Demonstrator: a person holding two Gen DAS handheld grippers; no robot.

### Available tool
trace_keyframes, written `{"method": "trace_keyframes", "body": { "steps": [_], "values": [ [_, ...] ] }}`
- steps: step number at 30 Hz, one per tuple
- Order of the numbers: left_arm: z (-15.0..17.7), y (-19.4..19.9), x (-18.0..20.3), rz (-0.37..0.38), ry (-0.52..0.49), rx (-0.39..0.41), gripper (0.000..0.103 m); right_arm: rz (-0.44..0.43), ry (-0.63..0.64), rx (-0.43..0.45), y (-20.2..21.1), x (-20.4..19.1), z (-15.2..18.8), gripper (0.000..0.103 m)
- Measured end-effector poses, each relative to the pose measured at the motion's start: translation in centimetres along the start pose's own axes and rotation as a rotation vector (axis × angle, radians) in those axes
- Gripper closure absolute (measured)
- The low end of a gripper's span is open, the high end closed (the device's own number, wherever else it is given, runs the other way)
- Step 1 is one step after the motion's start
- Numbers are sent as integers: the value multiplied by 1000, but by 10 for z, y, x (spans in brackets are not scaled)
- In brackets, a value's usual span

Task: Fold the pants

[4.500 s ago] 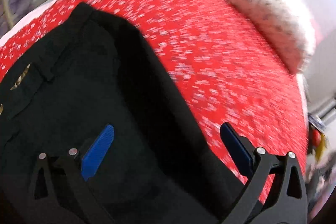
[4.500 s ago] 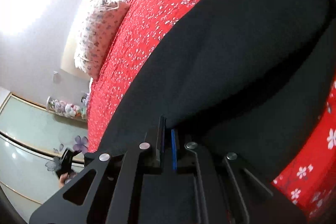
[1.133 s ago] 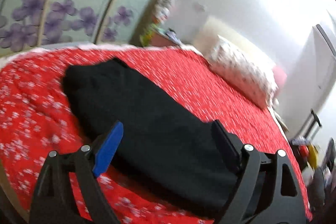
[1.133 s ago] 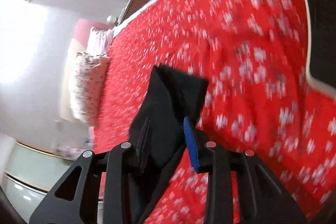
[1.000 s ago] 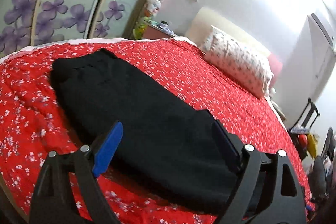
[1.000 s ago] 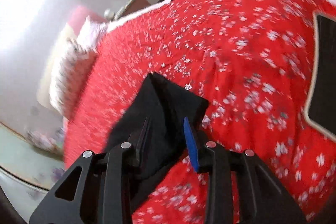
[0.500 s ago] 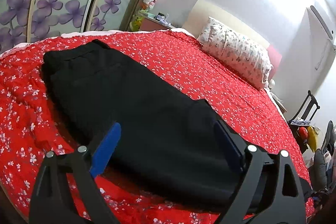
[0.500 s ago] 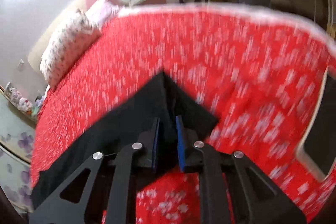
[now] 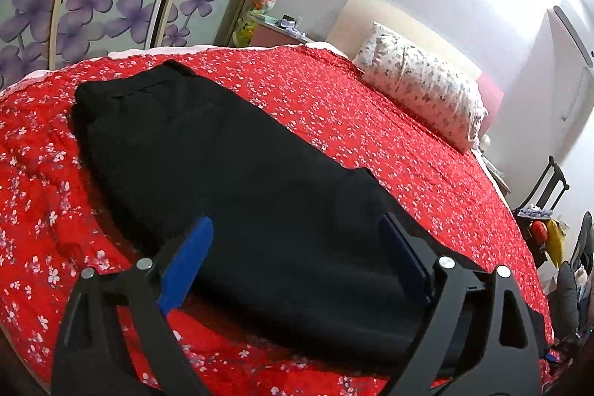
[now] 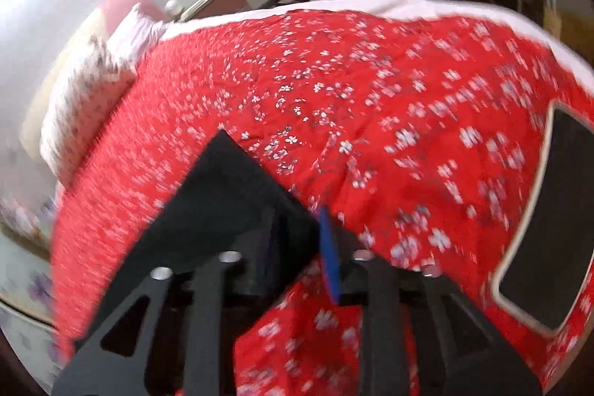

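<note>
Left claw (image 9: 293, 258): jaws spread wide, holding nothing, hovering over the leg end of the pants (image 9: 237, 180).
Right claw (image 10: 297, 240): jaws partly open around a hem corner of the pants (image 10: 230, 195); whether it grips is unclear.
Pants: black, matte, soft cloth, probably light and limp; lying lengthwise in a flat band across the bed (image 9: 389, 136), waistband toward the far left edge. Best taken at hem corners or waistband.
Bed cover: red, quilted, white flower print.
Pillow (image 9: 419, 99): floral, at the head edge.
</note>
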State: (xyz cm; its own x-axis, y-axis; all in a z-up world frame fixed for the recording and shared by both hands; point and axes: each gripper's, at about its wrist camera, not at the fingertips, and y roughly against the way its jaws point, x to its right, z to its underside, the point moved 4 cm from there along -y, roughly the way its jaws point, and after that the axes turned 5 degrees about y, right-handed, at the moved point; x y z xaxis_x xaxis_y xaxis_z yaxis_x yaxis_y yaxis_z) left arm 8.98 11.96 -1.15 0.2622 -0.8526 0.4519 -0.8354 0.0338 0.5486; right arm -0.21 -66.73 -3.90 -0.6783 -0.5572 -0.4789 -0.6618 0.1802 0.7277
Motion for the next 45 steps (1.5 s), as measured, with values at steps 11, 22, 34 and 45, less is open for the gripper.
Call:
{"method": "trace_keyframes", "body": {
  "steps": [11,22,34,45],
  "values": [
    [4,-5,9,37,-34,-36,9,-607,131,-253,-1,-87,40,51],
    [6,-12,10,58,-44,-70,3,-391,136,-441,-31,-72,71,57],
    [21,-40,29,140,-38,-232,2,-674,437,-291,9,-175,91,34],
    [24,-42,28,160,-26,-240,2,-846,812,-548,-15,-393,239,17]
  ]
}}
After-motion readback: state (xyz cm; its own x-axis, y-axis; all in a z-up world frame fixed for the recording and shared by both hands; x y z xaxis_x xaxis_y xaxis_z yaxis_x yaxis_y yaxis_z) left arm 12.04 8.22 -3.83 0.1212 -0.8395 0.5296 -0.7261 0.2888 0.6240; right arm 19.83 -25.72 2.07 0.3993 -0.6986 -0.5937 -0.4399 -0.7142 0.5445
